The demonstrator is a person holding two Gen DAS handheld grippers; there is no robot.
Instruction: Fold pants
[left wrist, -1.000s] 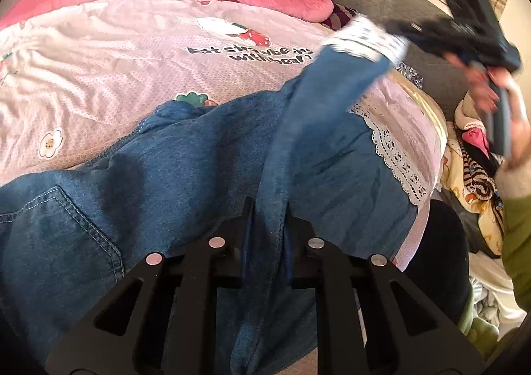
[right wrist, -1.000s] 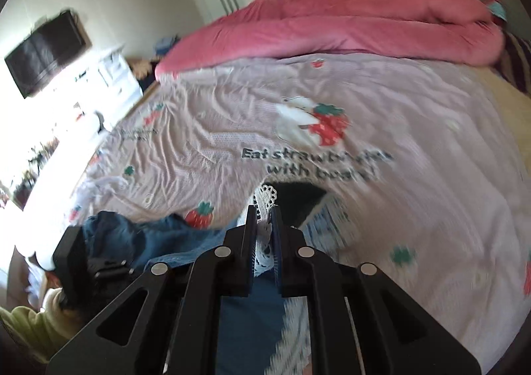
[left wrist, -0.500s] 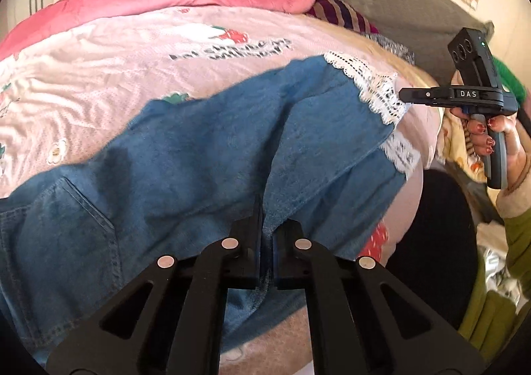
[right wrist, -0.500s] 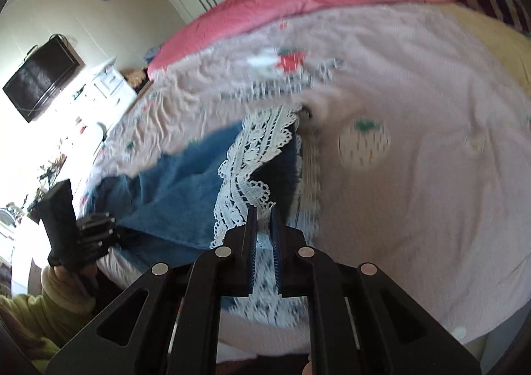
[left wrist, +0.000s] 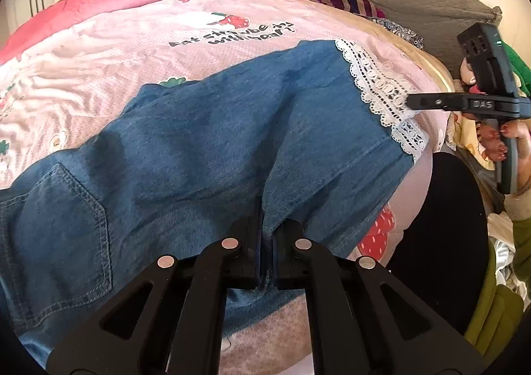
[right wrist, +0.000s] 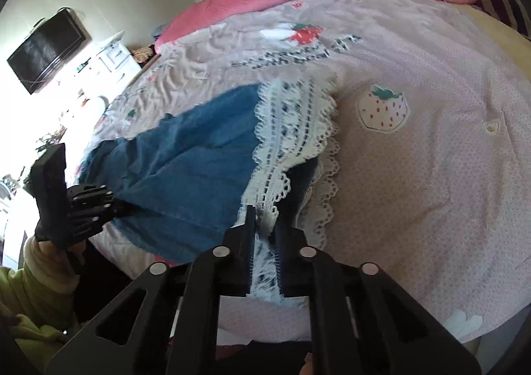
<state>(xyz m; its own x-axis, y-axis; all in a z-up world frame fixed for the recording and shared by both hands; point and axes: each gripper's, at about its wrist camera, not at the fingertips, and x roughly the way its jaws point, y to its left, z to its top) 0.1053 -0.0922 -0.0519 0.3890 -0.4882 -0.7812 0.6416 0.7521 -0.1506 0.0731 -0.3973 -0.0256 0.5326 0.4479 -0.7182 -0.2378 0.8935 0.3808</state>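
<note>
Pink strawberry bedspread carries the pants along the bed's near edge. My left gripper pinches the inseam; my right gripper clamps the lace hem. I judge both should lower evenly, keeping hems aligned.

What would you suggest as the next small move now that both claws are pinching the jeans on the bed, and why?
Probably open both claws. The jeans already lie flat on the bedsheet, one leg laid over the other with the lace hems roughly matched. The left claw pinches the near edge and the right claw the lace cuff, so this lengthwise fold looks finished.
</note>
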